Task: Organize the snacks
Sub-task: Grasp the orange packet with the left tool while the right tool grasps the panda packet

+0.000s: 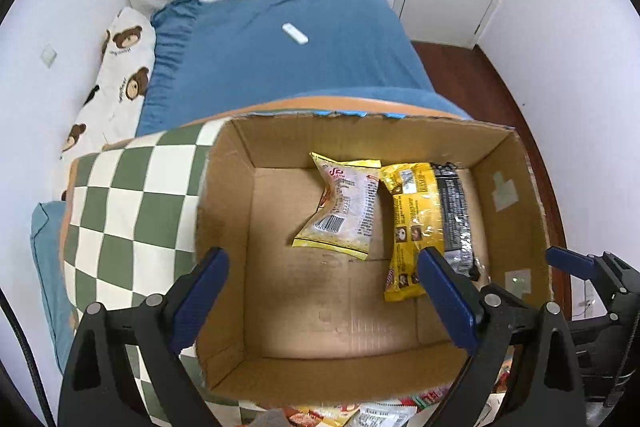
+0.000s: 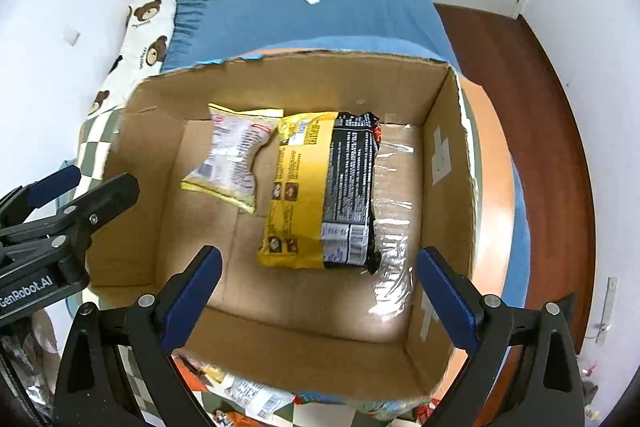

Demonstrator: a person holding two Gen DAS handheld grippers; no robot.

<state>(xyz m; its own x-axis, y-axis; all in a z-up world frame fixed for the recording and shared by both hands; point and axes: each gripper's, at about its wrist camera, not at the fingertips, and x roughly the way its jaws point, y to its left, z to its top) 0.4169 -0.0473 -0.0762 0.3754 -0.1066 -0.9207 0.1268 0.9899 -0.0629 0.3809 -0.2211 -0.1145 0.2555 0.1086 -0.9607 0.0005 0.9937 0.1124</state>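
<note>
Gaping claws (image 1: pixel 322 297) above corrugated cardboard box (image 1: pixel 224 307)

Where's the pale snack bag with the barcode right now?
The pale bag lies flat on the floor of the cardboard box, toward the far wall, just left of the yellow-and-black pack; both wrist views show it.

Brown box (image 1: pixel 224 227); green-white checked cloth (image 1: pixel 132 203); blue sheet (image 1: pixel 280 67).

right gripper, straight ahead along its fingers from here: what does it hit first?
Most likely the yellow-and-black snack pack lying on the floor of the cardboard box. The right gripper is open and empty, aimed down into the box, with nothing visible in between. Depth is hard to judge in the fisheye view.
</note>
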